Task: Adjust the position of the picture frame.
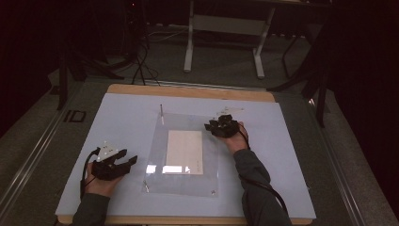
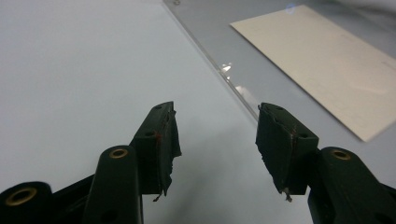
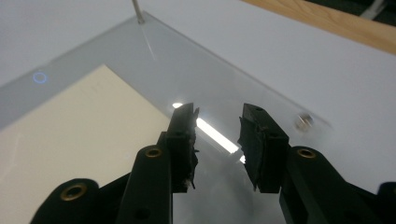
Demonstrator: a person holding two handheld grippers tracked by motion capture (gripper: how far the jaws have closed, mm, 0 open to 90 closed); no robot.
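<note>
So the clear plastic sheet (image 1: 183, 155) lies flat mid-surface with a cream card (image 1: 185, 151) under it. Right tool (image 1: 223, 126) hovers over its far right corner, jaws partly open, holding nothing. Left tool (image 1: 123, 161) sits just left of the sheet, wide open, empty too.
</note>
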